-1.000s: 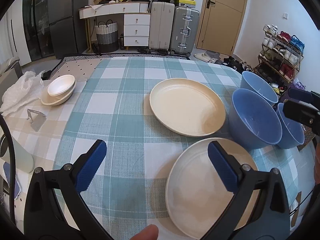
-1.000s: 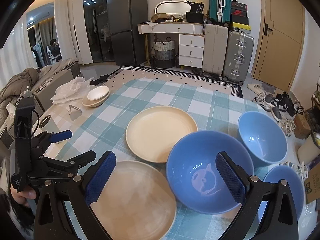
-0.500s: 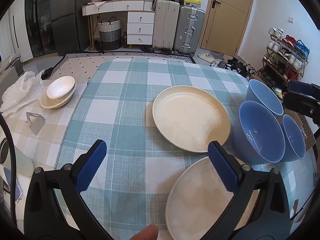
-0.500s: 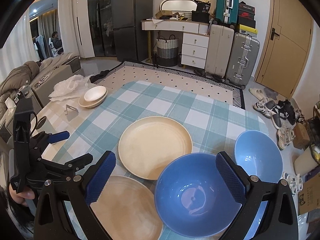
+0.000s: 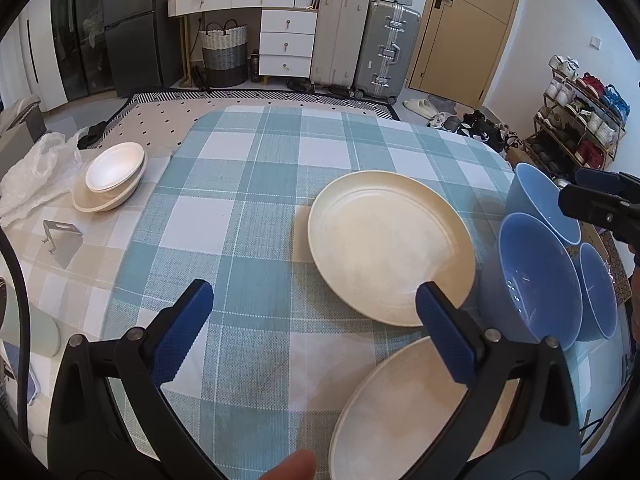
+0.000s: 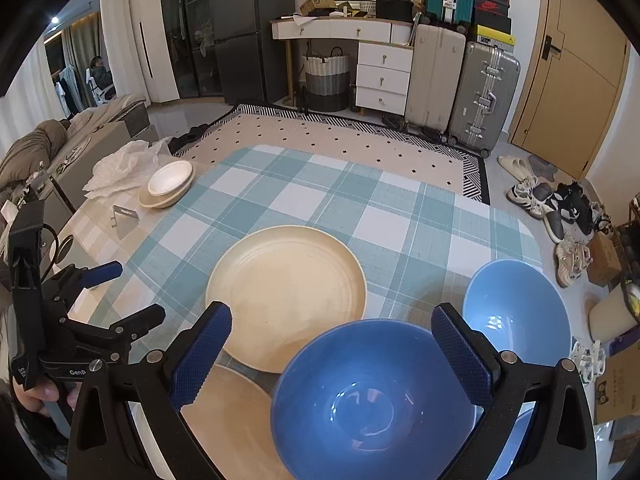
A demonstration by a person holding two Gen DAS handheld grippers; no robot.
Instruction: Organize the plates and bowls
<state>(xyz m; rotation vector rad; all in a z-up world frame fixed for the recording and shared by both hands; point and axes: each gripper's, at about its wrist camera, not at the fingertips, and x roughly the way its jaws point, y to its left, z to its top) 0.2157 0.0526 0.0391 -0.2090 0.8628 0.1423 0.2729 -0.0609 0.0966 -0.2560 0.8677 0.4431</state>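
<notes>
Blue-padded left gripper [image 5: 310,320] hangs above the near part of the checked tablecloth [image 5: 248,184], jaws spread wide, nothing btwn them; its right pad overlaps the gap where the two cream plates meet in that view, contact w/ either cannot be told. A thumb tip [image 5: 292,470] shows at the bottom edge, left wrist view. Right gripper [image 6: 330,354] is likewise released, jaws wide, held over the nearest blue bowl [image 6: 372,400], pads either side of its rim in the view, grasping nothing. From the right wrist view the left gripper's body [image 6: 72,320] sits at the table's left edge, hand wrapped on its handle. Task items: far cream plate [image 5: 390,252] lies flat, centre-right of the cloth, faint concentric rings, surface matt. Near cream plate [image 5: 400,412] lies at the near edge just beside the far one; whether rims touch cannot be told. Three blue bowls, upright, glossy inside, clustered at the cloth's right side: nearest bowl, a second [image 6: 516,304] beyond it, a third [image 5: 598,290] partly hidden behind the nearest. Off the cloth, left side: stacked white bowls [image 5: 112,176] on a beige check cover, near a crumpled plastic bag [image 5: 32,172] and a small metal stand [image 5: 62,236].
</notes>
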